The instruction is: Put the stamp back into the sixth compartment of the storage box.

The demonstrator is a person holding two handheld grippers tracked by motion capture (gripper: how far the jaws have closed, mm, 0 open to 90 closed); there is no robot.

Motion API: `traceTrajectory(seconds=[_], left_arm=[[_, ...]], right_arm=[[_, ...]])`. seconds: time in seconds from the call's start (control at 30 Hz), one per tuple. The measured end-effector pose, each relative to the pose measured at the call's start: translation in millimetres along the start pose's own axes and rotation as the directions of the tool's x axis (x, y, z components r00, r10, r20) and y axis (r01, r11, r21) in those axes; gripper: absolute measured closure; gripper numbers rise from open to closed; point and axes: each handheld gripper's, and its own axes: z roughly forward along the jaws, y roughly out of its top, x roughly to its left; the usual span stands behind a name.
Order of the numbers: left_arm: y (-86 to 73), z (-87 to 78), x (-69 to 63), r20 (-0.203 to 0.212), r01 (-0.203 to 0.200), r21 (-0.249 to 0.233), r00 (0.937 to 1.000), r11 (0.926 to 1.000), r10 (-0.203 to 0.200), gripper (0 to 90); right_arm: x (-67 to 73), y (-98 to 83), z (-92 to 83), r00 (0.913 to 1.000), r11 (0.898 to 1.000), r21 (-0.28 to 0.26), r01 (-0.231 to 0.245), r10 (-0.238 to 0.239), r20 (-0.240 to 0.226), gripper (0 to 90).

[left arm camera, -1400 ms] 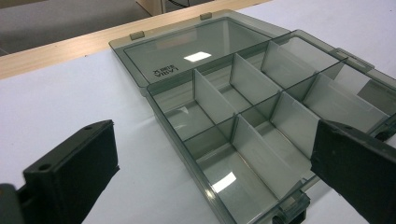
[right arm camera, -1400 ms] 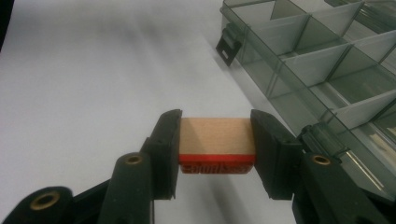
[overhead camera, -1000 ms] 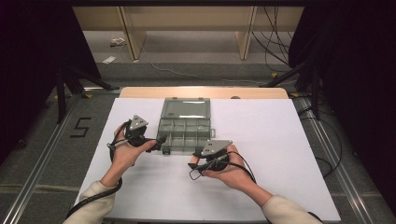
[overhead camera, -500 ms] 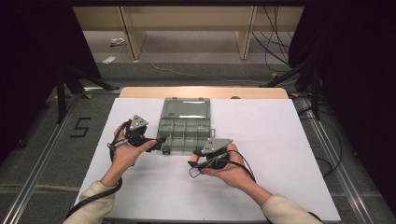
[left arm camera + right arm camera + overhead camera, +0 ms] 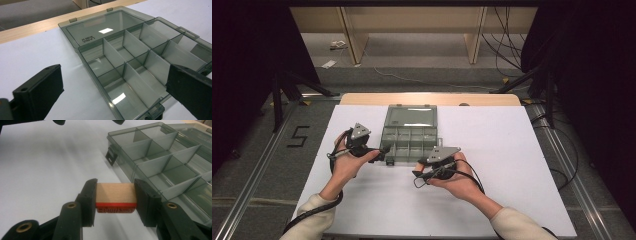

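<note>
Right gripper (image 5: 116, 195): fingers (image 5: 88, 202) clamped on a small wooden block (image 5: 116, 191), 1 pad on each end. The block has pale wood on top and a red band along its lower edge with raised lettering, too blurred to read; looks like a rubber stamp, can't confirm. In the high view the right gripper (image 5: 418, 179) sits just off the near edge of the organizer box (image 5: 409, 142), held in the person's right hand (image 5: 459, 177).

Box relative to the right fingers: ahead and to the right, close but not touching the block. It's smoky clear plastic with divided compartments, and a latch tab (image 5: 110, 155) hangs off its nearest corner.

Left gripper (image 5: 112, 92): fingers (image 5: 40, 87) wide apart, nothing between the pads. The box (image 5: 132, 65) lies directly ahead between them, lid (image 5: 105, 27) folded flat open behind the tray. Every compartment in sight looks empty. In the high view the left gripper (image 5: 384, 150) is at the box's left near corner, in the left hand (image 5: 349, 162).

All of it is on the white worktop (image 5: 512, 165).
</note>
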Motion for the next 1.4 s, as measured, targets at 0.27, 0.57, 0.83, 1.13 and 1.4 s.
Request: traceTrajectory(seconds=[0.27, 0.57, 0.83, 1.13, 1.4], left_arm=[[0.2, -0.1, 0.3, 0.000, 0.001, -0.004, 1.0000, 1.0000, -0.001, 0.3], [1.1, 0.5, -0.1, -0.001, -0.001, -0.004, 1.0000, 1.0000, 0.001, 0.3], [0.7, 0.6, 0.6, -0.001, 0.001, -0.002, 1.0000, 1.0000, -0.001, 0.4], [0.8, 0.2, 0.9, -0.005, 0.000, -0.003, 1.0000, 1.0000, 0.000, 0.4], [1.1, -0.1, 1.2, -0.007, 0.001, -0.006, 1.0000, 1.0000, -0.001, 0.4]], right_arm=[[0.0, 4.0, 4.2, 1.0000, 1.000, -0.009, 0.001, -0.002, -0.004, 55.9], [-2.3, 7.7, 7.5, 1.0000, 1.000, -0.014, 0.001, -0.001, 0.000, 56.0], [-5.4, 11.4, 8.4, 1.0000, 1.000, -0.025, 0.001, 0.000, 0.008, 56.0], [-8.8, 15.3, 12.1, 0.9999, 1.000, -0.029, 0.000, 0.000, 0.012, 56.0], [-10.2, 18.4, 16.0, 0.9999, 1.000, -0.028, -0.001, 0.001, 0.015, 56.0]])
